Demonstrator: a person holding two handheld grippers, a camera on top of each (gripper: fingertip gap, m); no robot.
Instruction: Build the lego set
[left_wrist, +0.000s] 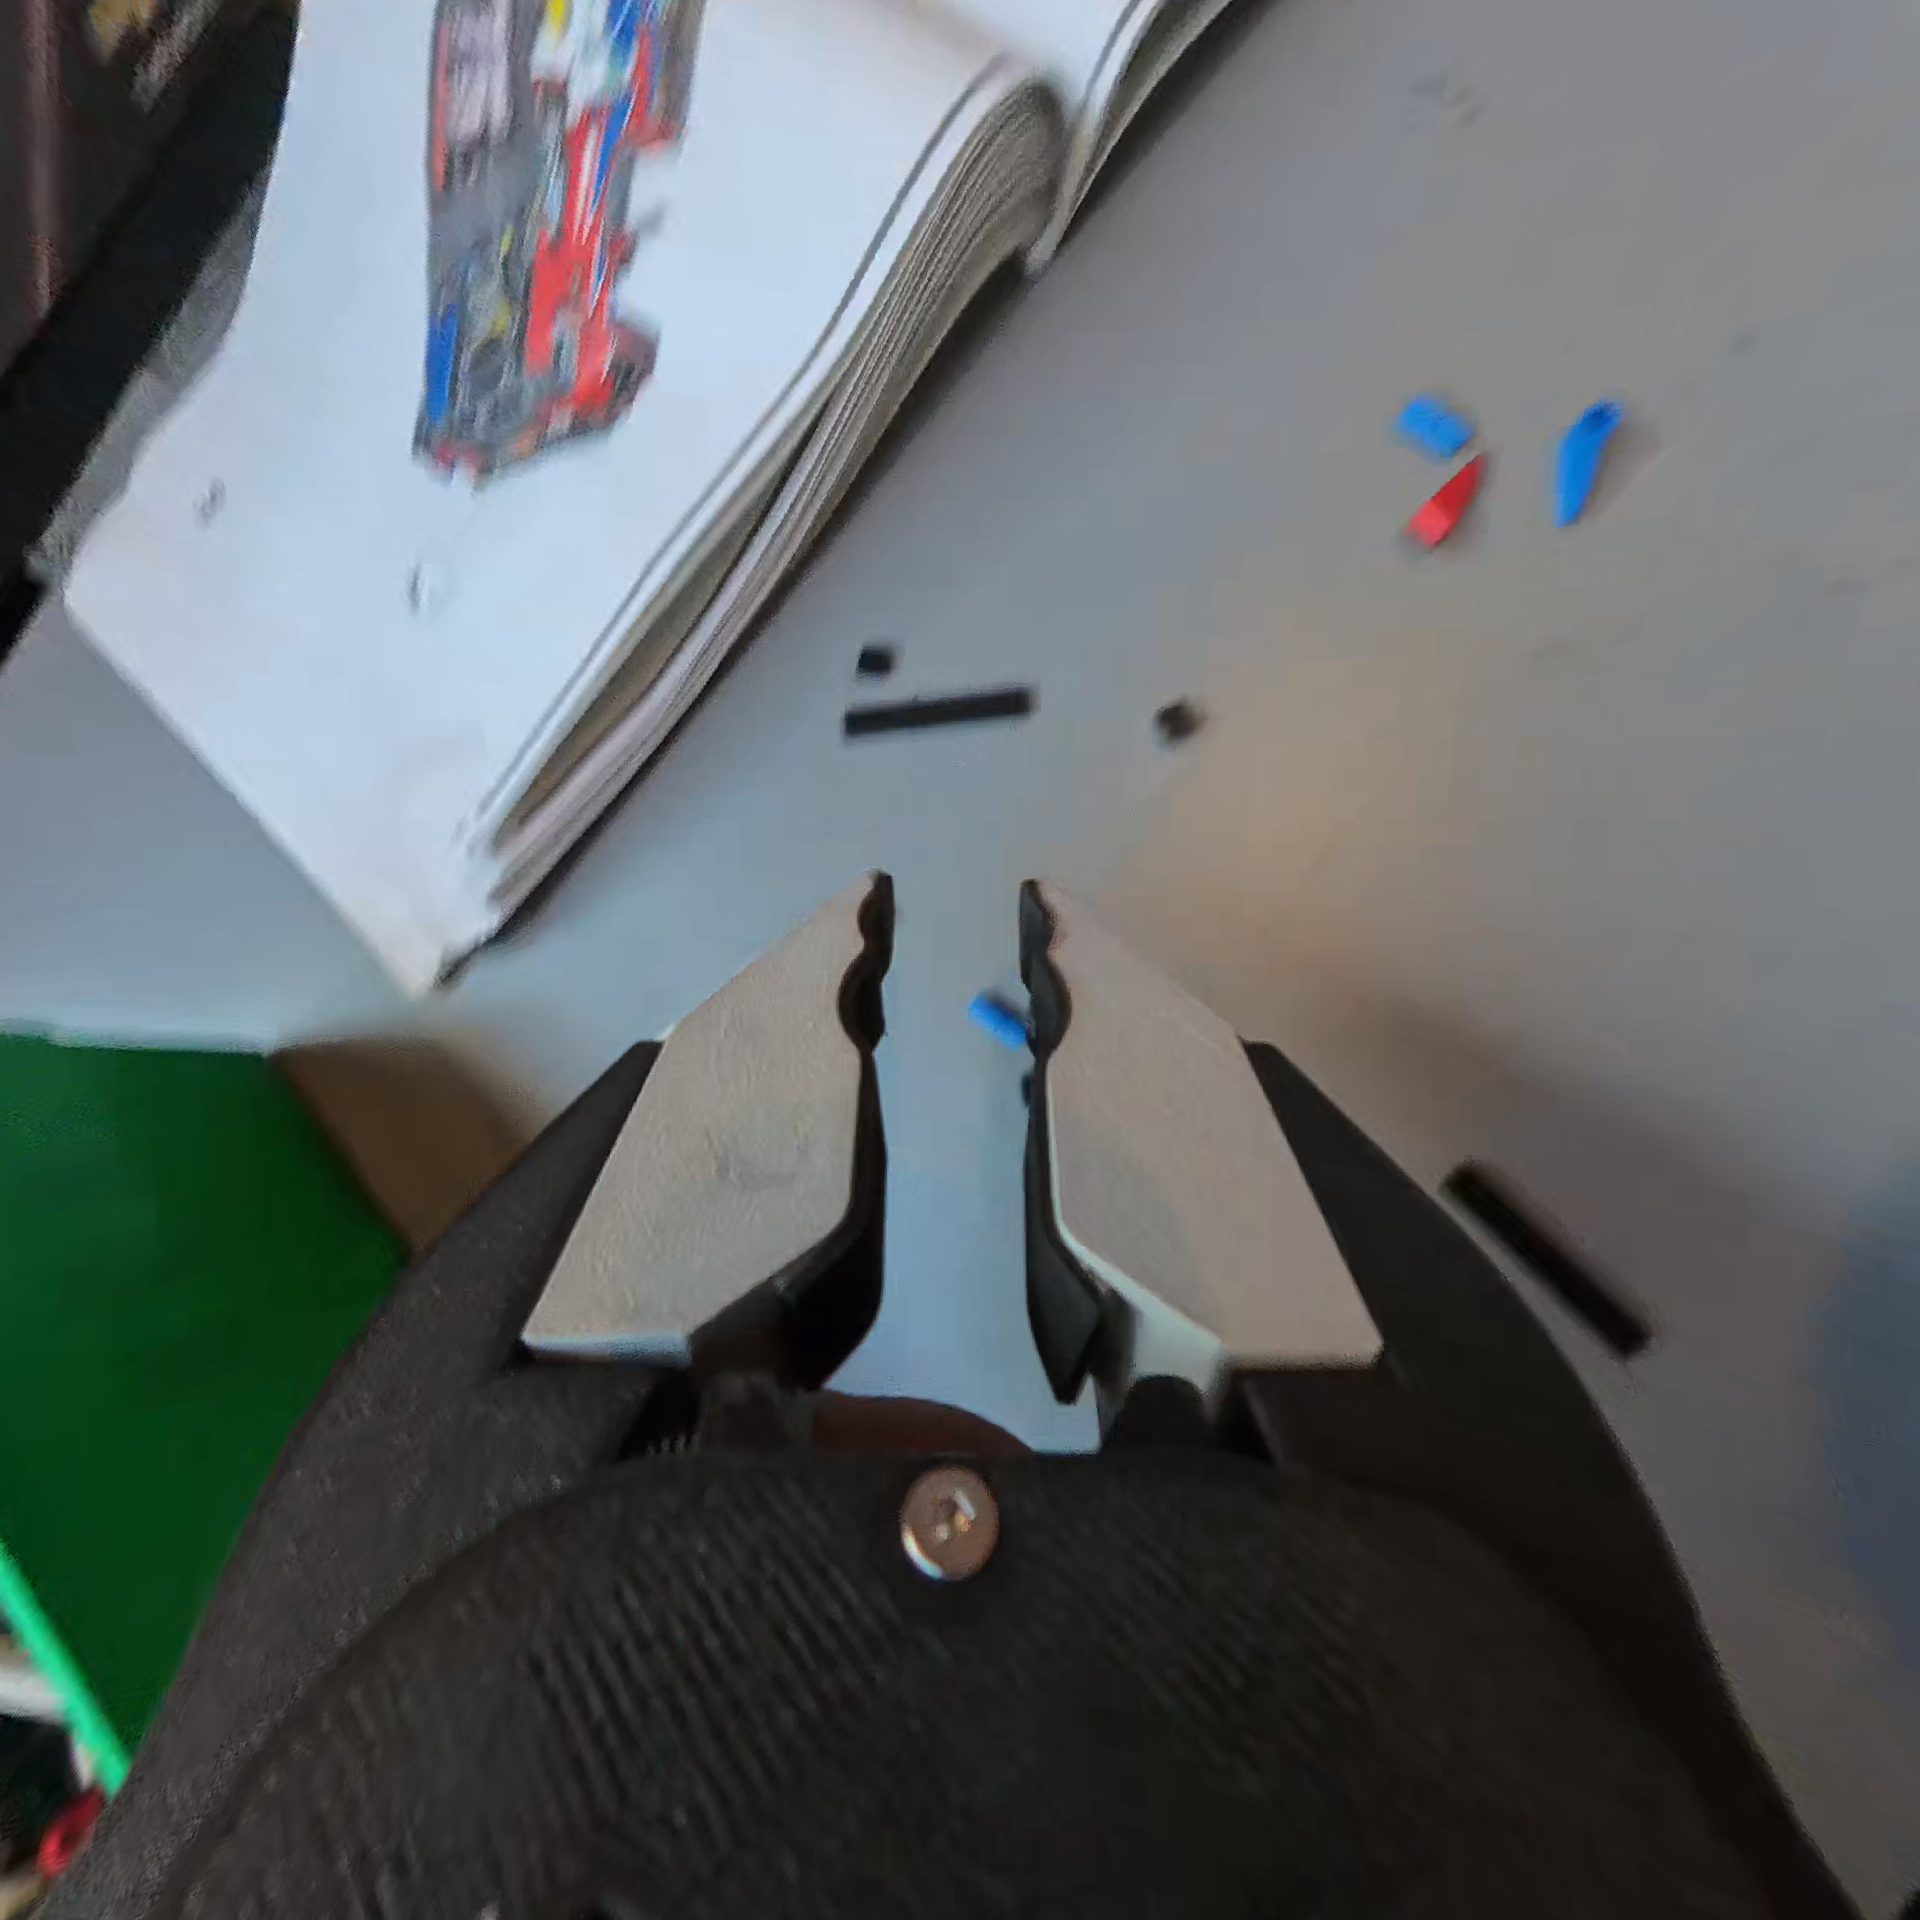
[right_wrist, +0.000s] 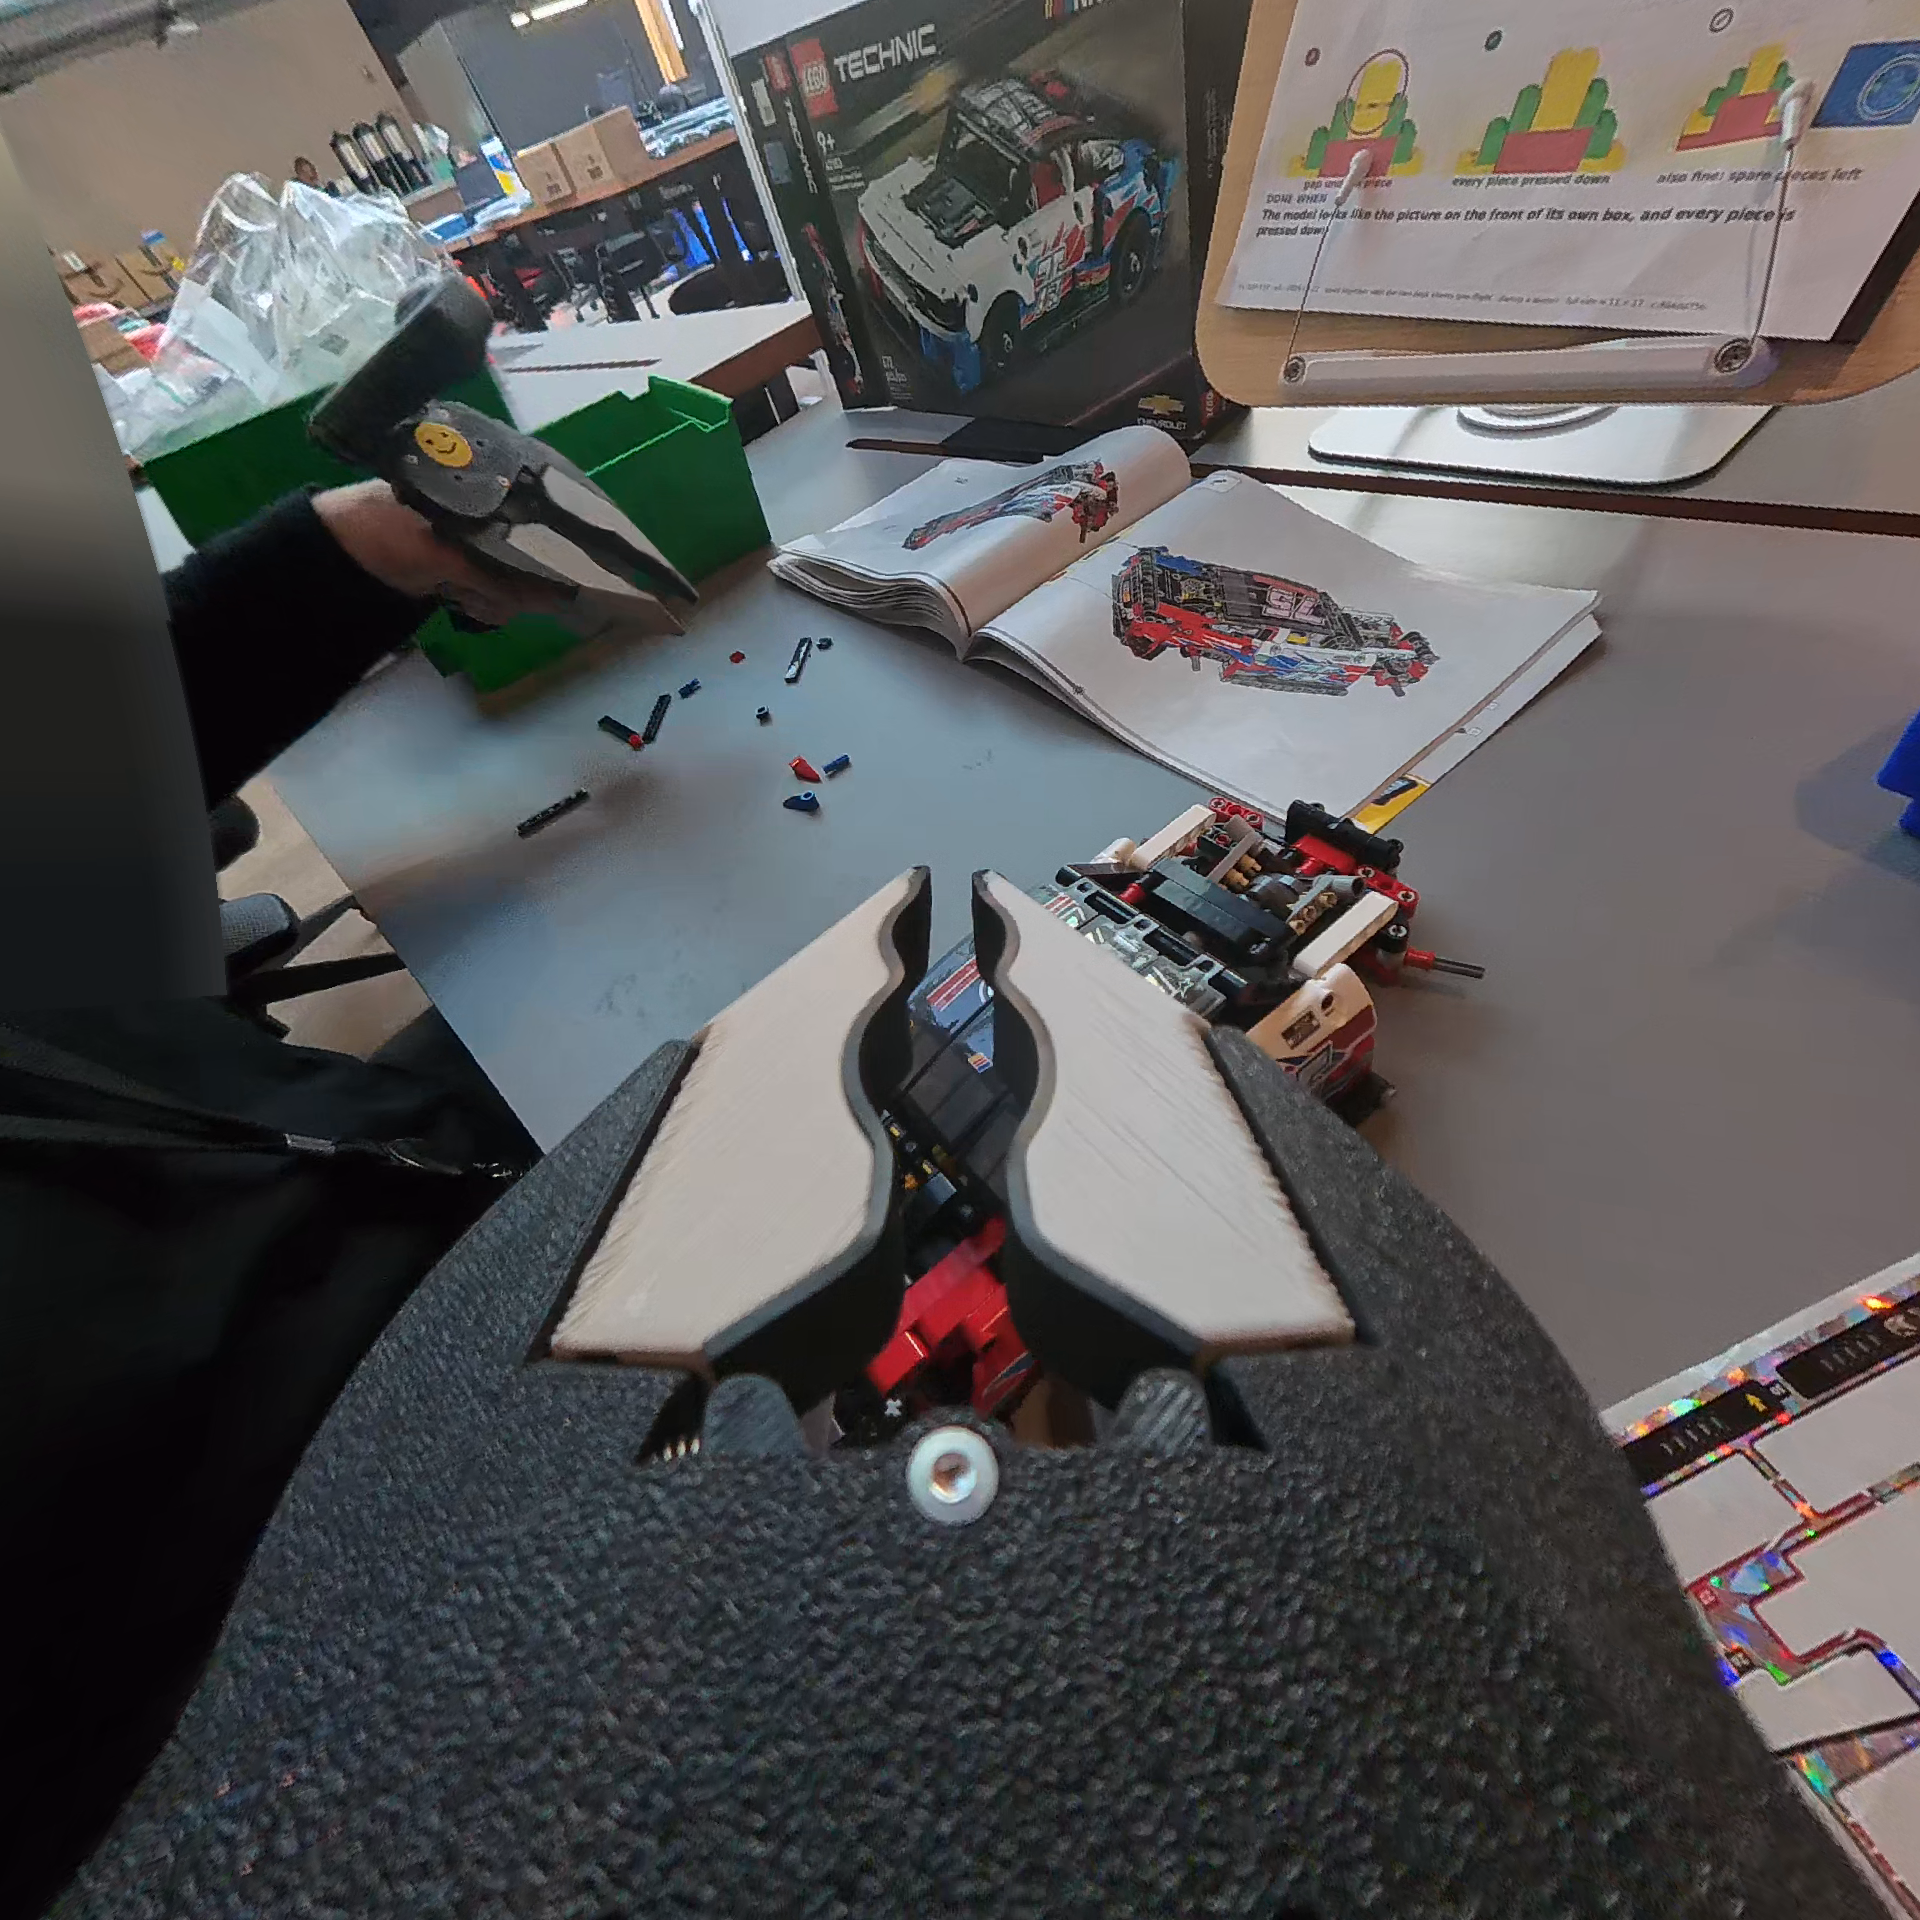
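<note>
Left gripper (left_wrist: 956, 883) slightly parted, empty, above small blue peg (left_wrist: 995, 1016) on grey table (left_wrist: 1455, 935); right gripper (right_wrist: 951, 878) clamped around partly built red-black-white lego car (right_wrist: 1226, 935).

Green bin (right_wrist: 675, 468), grey table (right_wrist: 727, 914), red-white-black car model (right_wrist: 1247, 914), holographic-edged sheet (right_wrist: 1787, 1538)

Left wrist view is motion-blurred: manual (left_wrist: 499, 343) art unreadable, top cut off by frame edge. Blue pin (left_wrist: 997, 1016) half hidden behind left gripper's (left_wrist: 956, 896) finger. Car (right_wrist: 1226, 935) rear hidden under right gripper (right_wrist: 951, 883). Small bits (right_wrist: 727, 717) near the bin (right_wrist: 665, 468) too small to ID.
</note>
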